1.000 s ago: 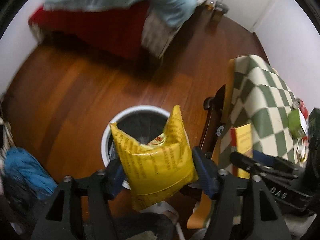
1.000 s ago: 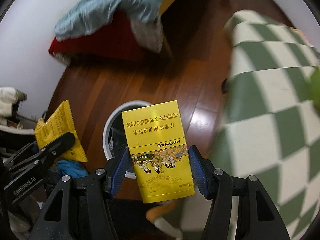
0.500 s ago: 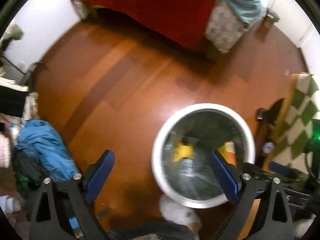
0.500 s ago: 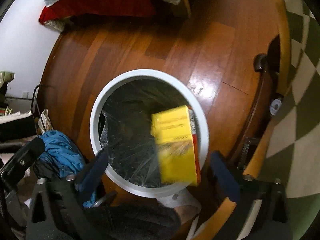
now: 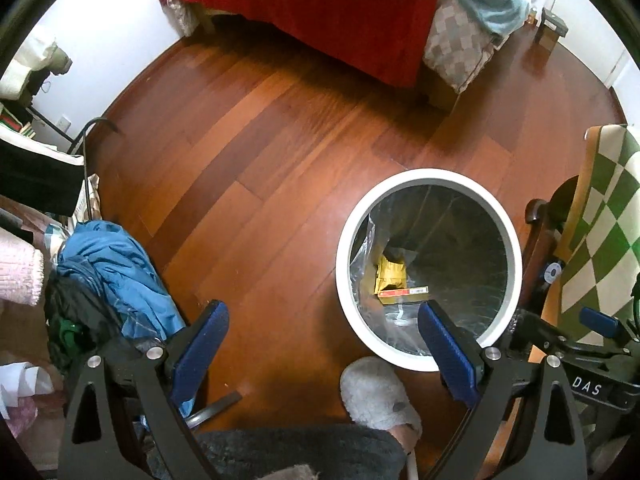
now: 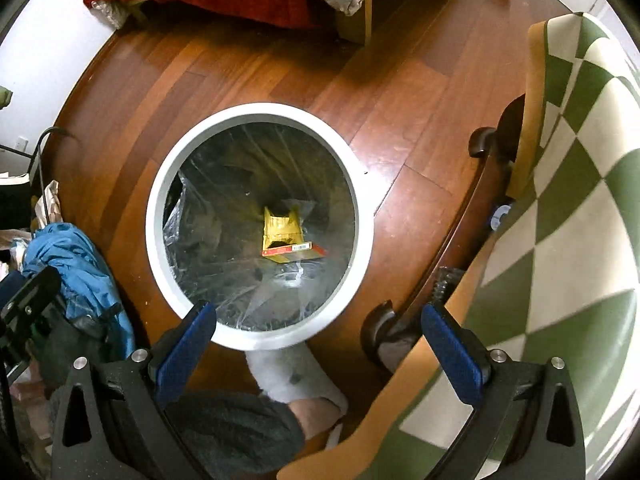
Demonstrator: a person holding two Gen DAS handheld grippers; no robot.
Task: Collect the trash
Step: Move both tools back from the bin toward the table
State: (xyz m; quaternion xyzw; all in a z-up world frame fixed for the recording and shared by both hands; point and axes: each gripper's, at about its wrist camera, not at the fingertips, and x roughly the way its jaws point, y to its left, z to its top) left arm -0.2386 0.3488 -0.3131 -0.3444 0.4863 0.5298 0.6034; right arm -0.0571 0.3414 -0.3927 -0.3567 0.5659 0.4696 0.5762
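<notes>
The red-brown wooden plank floor carries a round white-rimmed trash bin lined with clear plastic. At its bottom lie the crumpled yellow wrapper and the yellow-and-red flat box (touching each other). Above, the left gripper and right gripper gape wide, empty.

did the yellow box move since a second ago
Yes. The yellow box left the right gripper and now lies down inside the white bin.
</notes>
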